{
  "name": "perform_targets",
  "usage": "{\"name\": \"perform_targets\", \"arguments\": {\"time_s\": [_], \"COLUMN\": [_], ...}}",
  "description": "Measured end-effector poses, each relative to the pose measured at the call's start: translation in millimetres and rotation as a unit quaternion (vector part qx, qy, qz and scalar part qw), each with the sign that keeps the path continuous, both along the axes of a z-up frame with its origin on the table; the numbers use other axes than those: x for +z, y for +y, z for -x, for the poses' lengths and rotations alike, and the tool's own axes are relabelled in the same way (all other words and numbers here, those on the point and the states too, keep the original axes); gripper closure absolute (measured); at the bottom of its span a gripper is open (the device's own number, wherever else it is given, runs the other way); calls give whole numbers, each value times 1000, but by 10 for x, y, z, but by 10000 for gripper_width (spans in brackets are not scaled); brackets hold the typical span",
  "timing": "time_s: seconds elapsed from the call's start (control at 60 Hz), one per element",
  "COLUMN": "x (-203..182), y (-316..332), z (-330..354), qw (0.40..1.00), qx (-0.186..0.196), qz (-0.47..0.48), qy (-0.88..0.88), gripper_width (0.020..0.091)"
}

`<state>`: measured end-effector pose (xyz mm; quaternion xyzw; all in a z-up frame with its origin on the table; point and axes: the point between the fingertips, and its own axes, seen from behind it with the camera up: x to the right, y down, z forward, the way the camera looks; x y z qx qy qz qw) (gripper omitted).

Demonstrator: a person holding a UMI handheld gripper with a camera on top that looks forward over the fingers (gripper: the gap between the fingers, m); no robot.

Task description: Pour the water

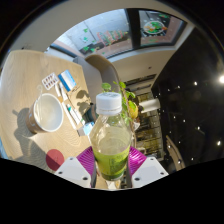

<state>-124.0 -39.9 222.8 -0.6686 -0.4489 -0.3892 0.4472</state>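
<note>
The gripper (111, 160) is closed on the lower body of a clear bottle (111, 137) of greenish liquid, held upright with its white cap on, while the white cup (46, 112) sits ahead to the left on the table (25, 75), so pouring means tipping leftward

Bottle (112, 140) base hidden below tool fingers (86, 160); shelf (148, 125) items too small to identify

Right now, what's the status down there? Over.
Tool shut on the bottle, upright, cap on, greenish liquid inside. White cup ahead to the left on the table. Nothing between them.
</note>
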Motion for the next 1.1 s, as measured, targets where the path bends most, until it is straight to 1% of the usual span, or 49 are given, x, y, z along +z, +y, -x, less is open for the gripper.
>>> {"name": "perform_targets", "arguments": {"time_s": [0.117,0.183,0.3,0.383,0.55,0.733,0.75,0.767,0.833,0.95,1.0,1.017,1.05,1.1], "x": [74,10,-255,-505,-1022,-1506,-1543,-1482,-1497,-1497,-1527,-1567,-1619,-1635], "y": [-72,-82,-69,-49,-30,-107,-120,-97,-143,-109,-117,-136,-173,-237], "z": [-31,-9,-23,-11,-10,-122,-143,-145,-167,-182,-178,-165,-162,-149], "qw": [983,961,907,871,841,819,820,817,812,809,809,809,808,805], "qx": [-18,-25,-46,-56,-65,-90,-90,-81,-82,-83,-91,-96,-108,-117], "qz": [13,33,70,95,117,133,135,122,116,110,116,121,135,150], "qy": [182,274,414,479,524,550,549,558,566,571,568,567,563,562], "gripper_width": [698,697,698,698,698,695,686,674,659,596,557,530,440,238]}}
